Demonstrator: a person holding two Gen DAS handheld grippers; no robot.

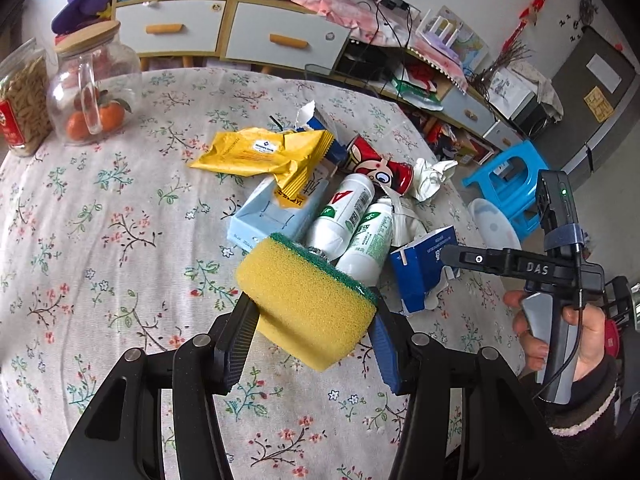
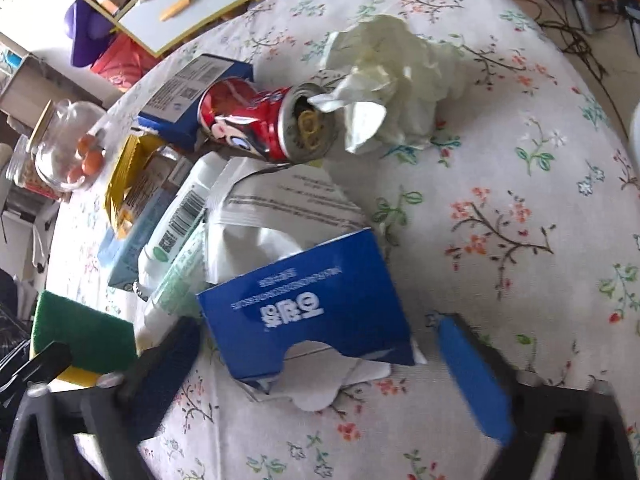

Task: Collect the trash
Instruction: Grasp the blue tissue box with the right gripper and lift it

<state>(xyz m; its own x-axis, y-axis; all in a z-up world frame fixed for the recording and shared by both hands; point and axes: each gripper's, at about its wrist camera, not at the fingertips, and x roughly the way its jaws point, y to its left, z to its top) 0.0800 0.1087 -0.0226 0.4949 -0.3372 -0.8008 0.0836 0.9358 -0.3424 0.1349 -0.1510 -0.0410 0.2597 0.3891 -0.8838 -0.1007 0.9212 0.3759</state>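
The yellow-green sponge [image 1: 308, 300] is clamped in the left gripper [image 1: 310, 344] above the floral tablecloth [image 1: 100, 240]. The right gripper [image 2: 316, 364] is spread wide, nothing pinched, its jaws straddling the torn blue carton [image 2: 308, 304] at the 5 o'clock edge of the trash pile. Risks judged: the flimsy carton may be crushed or slip when squeezed; the tissue wad [image 2: 396, 80] and red can [image 2: 260, 120] at 12 o'clock may be knocked off the table edge.

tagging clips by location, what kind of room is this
Most likely a lived-in home dining or living room: a round table under a floral tablecloth, a wooden cabinet with grey drawers and orange handles stacked with household boxes, and a blue plastic stool on the floor.
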